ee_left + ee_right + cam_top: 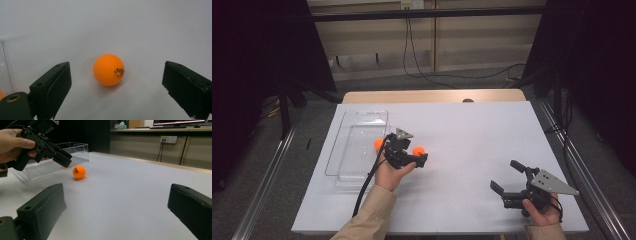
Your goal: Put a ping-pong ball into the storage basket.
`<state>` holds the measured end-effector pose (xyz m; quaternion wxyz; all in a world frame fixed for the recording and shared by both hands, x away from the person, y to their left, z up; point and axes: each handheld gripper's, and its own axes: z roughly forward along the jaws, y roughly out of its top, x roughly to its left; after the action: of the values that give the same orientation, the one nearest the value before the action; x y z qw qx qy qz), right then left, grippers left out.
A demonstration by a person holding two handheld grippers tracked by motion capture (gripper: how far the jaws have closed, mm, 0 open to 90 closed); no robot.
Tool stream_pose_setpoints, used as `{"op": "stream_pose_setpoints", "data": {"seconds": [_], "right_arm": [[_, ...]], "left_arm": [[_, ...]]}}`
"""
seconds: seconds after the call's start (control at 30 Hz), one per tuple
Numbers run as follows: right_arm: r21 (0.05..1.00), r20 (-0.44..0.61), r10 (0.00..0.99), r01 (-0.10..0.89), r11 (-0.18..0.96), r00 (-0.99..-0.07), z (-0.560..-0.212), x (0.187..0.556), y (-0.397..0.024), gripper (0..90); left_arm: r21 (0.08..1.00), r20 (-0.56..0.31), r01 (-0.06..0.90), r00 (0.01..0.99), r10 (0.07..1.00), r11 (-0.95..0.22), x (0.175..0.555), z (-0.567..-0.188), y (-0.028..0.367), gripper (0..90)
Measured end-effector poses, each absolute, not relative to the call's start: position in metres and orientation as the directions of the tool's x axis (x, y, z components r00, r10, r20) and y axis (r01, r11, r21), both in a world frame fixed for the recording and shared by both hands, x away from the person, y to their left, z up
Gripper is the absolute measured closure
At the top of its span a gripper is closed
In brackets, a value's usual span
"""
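The ball [108,69] lay on the white table [462,145], just right of the clear tray [357,142], with the left gripper [115,87] poised over it. It looked like a table-tennis ball: orange, smooth, hollow and very light by my judgement, so it would likely roll or skid at the first uneven touch and could dent under a hard squeeze. The best hold seemed to be across its widest part, one finger on each side, closing gently and evenly. Dark print sat on its right face in the left gripper view, a logo with small letters under it (too blurred to read with any confidence).

The left gripper's fingers [53,87] stood wide apart, one on either side of the ball and neither touching it. A second orange ball [378,144] showed at the tray's right edge in the high view; whether it lay inside the tray I could not tell.

The right gripper [508,177] was held low over the table at the near right, well apart from the ball, its fingers [41,210] also spread with nothing between them. In the right gripper view the ball appeared farther off, below the tips of the left gripper. Beyond the table, a wall socket [168,139] with cables [160,148] sat on the far wall.
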<state>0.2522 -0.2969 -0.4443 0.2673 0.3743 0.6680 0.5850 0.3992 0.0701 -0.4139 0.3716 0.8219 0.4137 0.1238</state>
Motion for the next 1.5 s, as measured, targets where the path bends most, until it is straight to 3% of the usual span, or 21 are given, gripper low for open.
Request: {"op": "stream_pose_setpoints", "data": {"seconds": [1.5], "right_arm": [[0.981, 0.084, 0.809, 0.189, 0.034, -0.582, -0.445, 0.256, -0.294, 0.7]], "left_arm": [[0.705, -0.098, 0.602, 0.605, 0.79, -0.374, 0.406, -0.425, 0.065, 9.0]]}}
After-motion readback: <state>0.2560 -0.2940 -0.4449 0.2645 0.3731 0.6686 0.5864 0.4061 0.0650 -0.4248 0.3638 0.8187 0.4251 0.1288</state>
